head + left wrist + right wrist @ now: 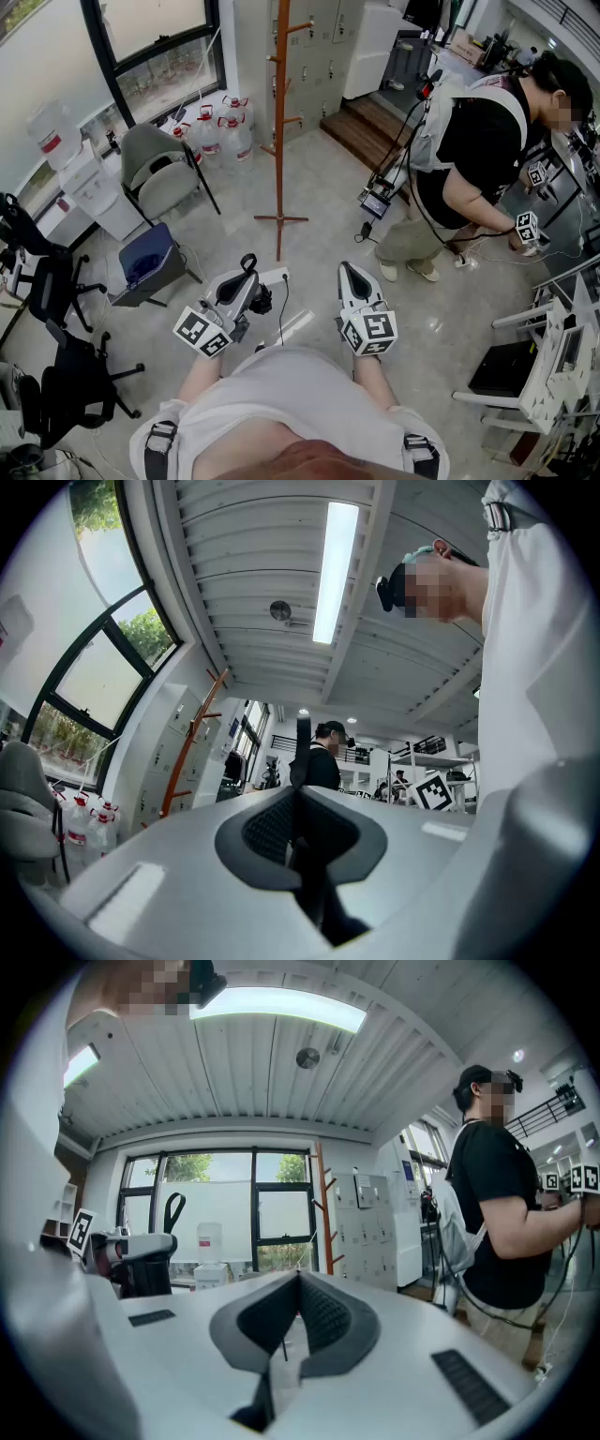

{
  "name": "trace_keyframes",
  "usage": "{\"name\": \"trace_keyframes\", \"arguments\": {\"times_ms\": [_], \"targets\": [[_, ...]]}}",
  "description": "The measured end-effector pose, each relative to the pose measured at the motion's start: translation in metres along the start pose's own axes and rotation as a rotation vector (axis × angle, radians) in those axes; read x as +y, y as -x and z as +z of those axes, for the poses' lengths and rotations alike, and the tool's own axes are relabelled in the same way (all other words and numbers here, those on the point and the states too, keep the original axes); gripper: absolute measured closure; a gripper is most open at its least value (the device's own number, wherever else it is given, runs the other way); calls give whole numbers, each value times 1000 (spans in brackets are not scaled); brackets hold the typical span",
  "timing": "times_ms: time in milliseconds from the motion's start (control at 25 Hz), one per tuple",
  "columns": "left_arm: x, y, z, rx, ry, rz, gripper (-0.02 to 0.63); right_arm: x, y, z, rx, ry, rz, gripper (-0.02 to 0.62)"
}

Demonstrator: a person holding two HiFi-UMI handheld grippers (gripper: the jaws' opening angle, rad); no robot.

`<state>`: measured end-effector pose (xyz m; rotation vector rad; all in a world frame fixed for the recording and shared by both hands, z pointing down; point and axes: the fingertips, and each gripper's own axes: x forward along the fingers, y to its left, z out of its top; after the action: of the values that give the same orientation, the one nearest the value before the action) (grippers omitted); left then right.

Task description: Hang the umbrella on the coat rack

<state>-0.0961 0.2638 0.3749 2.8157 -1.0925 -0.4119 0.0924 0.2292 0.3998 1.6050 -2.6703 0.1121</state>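
Observation:
The umbrella [262, 301] shows as a black handle with a black strap loop [248, 264], and a pale folded body [292, 324] hangs under it. My left gripper [246, 279] is shut on the strap, which sticks up dark between its jaws [303, 733]. The loop [173, 1208] stands above the left gripper in the right gripper view. My right gripper [354, 272] is level beside it, shut, with nothing seen between its jaws [300, 1277]. The orange-brown wooden coat rack [279, 122] stands on the floor straight ahead, some way off, with bare pegs [323, 1204] [192, 742].
A person in a black shirt [483, 141] stands at the right, holding other grippers. A grey chair [159, 173], water jugs [220, 127] and a blue bin [145, 258] sit left of the rack. Black office chairs [56, 281] are far left; a workbench [553, 356] is at the right.

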Motion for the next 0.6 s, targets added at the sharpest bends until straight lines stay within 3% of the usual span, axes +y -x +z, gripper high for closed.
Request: {"name": "trace_keyframes", "arguments": {"times_ms": [360,600], "targets": [[0,1,0,3,-14,24,591,3,1,-4,7,14,5,588],[9,-2,3,6,-90,164,591,-3,2,-6,11,-18,2,588]]}}
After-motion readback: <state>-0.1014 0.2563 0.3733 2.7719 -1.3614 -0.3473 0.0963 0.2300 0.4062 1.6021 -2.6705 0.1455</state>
